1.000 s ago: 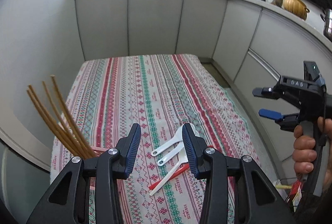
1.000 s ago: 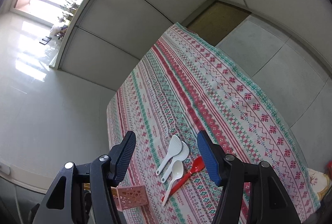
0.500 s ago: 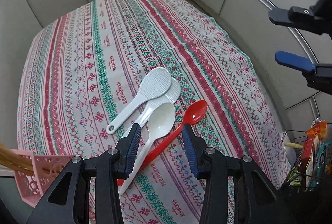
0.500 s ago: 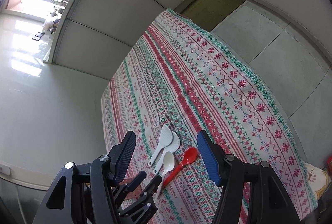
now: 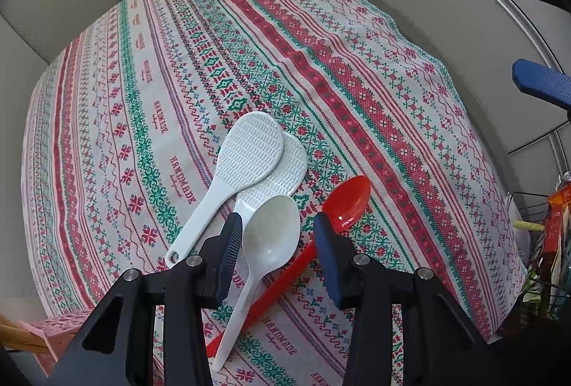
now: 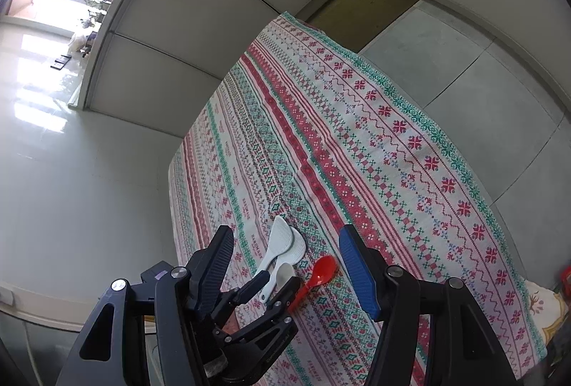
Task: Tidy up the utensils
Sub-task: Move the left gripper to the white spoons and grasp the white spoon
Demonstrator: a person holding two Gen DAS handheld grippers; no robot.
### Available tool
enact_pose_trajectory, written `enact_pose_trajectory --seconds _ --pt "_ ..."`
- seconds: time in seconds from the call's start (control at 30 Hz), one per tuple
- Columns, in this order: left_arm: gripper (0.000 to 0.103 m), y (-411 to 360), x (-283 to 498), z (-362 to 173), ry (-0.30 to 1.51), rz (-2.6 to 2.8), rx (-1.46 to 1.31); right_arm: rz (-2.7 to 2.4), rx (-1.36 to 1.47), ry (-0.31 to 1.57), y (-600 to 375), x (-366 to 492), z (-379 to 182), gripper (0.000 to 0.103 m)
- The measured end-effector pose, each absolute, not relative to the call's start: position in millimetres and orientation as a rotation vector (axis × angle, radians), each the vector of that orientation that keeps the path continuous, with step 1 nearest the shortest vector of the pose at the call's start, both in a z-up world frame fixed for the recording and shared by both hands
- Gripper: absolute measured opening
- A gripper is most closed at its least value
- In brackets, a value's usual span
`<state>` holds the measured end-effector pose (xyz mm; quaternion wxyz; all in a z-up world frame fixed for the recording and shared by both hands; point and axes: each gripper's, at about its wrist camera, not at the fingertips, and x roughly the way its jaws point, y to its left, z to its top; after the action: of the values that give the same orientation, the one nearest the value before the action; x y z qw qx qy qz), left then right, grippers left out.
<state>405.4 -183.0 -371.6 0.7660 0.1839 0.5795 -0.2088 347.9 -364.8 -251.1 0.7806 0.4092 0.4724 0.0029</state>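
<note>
On the striped tablecloth (image 5: 142, 71) lie two white rice paddles (image 5: 246, 157) (image 5: 289, 168), overlapping, with a white spoon (image 5: 271, 236) and a red spoon (image 5: 344, 204) beside them. The white spoon's handle crosses the red one's. My left gripper (image 5: 276, 225) points steeply down and is open, its fingers either side of the white spoon's bowl, pads clear of it. In the right wrist view the left gripper (image 6: 280, 279) straddles the white spoon (image 6: 285, 269) next to the red spoon (image 6: 323, 267). My right gripper (image 6: 285, 236) hangs higher, open, with nothing in it.
A pink perforated basket (image 5: 57, 329) holding wooden chopsticks (image 5: 18, 339) stands at the table's near left corner. A wire rack with packets (image 5: 546, 243) sits past the table's right edge. Grey cabinet panels (image 6: 249, 14) close in the far sides.
My left gripper has come down and tipped toward the utensils, from high over the table to straddling the white spoon. The right gripper has hardly moved and stays open.
</note>
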Motion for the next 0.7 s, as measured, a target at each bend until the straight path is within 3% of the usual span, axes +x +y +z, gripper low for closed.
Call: enact_pose_trajectory --seconds 0.43,0.53,0.7 --pt "0.044 -190 410 -388 1.269 -0.456 0.462 -0.007 0.890 1.025 -365 349 -254 0.063" --pt "0.037 -190 409 -389 1.260 -0.453 0.469 -0.008 0.891 1.023 -365 348 -253 0.063" --pt "0.036 -188 407 -381 1.227 -0.447 0.466 -0.014 0.890 1.026 -365 348 -257 0.063"
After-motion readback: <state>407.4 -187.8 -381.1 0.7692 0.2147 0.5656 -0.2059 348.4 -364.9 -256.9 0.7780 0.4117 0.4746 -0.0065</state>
